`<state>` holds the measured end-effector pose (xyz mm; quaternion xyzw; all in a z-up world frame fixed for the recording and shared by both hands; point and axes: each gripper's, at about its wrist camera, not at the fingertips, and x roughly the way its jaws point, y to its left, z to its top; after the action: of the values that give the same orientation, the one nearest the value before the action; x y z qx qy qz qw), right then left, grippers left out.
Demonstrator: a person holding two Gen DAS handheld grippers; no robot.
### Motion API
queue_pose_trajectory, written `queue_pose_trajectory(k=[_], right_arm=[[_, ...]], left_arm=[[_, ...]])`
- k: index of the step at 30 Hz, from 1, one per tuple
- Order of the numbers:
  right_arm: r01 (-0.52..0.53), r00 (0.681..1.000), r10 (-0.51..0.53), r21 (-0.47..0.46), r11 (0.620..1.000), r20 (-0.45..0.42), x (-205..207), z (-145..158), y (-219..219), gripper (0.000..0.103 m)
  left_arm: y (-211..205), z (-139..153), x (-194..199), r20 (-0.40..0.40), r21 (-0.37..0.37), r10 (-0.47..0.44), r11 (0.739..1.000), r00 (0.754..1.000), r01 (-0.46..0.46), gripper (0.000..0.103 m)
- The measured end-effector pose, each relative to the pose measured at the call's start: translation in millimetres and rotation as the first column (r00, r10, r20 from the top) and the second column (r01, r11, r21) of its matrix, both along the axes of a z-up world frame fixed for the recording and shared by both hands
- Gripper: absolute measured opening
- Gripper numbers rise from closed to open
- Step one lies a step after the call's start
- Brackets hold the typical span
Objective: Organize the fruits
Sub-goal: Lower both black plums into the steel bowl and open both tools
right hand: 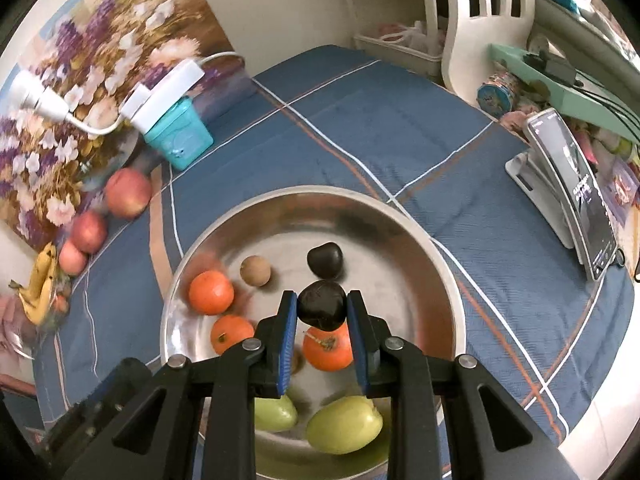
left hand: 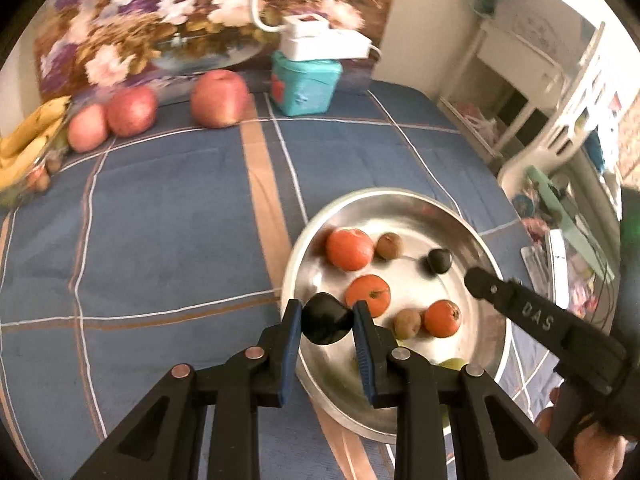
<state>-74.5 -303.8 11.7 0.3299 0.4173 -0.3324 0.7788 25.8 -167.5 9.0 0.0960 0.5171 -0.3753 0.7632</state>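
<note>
My left gripper [left hand: 327,316] is shut on a black plum-like fruit [left hand: 325,319], held over the near-left rim of a steel bowl [left hand: 384,194]. My right gripper [right hand: 322,306] is shut on another black fruit [right hand: 322,307] above the bowl's [right hand: 312,193] middle. In the bowl lie three oranges [right hand: 211,292] [right hand: 232,334] [right hand: 326,350], a brown fruit [right hand: 255,271], a black fruit [right hand: 325,260] and two green fruits [right hand: 344,424] [right hand: 276,412]. The left wrist view shows oranges [left hand: 349,249] and the right gripper's body [left hand: 520,308] over the bowl's right side.
Three apples [left hand: 219,98] [left hand: 131,110] [left hand: 87,127] and bananas [left hand: 28,140] sit at the far left of the blue checked cloth [left hand: 168,220]. A teal box [left hand: 304,84] with a white charger stands at the back. A phone on a stand [right hand: 572,196] is at the right.
</note>
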Motion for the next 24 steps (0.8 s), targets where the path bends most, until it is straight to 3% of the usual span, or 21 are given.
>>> queue_pose_trajectory(k=[16, 24], right_arm=[[-0.18, 0.984, 0.178, -0.076, 0.981, -0.024, 33.0, -17.4, 20.4, 0.027], [-0.19, 0.981, 0.186, -0.075, 0.979, -0.052, 38.2, -30.5, 19.0, 0.027]], left_arm=[[-15.7, -23.4, -9.2, -0.009, 0.07, -0.039, 0.997, 0.999, 0.04, 0.028], [-17.8, -32.2, -5.8, -0.01, 0.089, -0.04, 0.995, 0.999, 0.04, 0.028]])
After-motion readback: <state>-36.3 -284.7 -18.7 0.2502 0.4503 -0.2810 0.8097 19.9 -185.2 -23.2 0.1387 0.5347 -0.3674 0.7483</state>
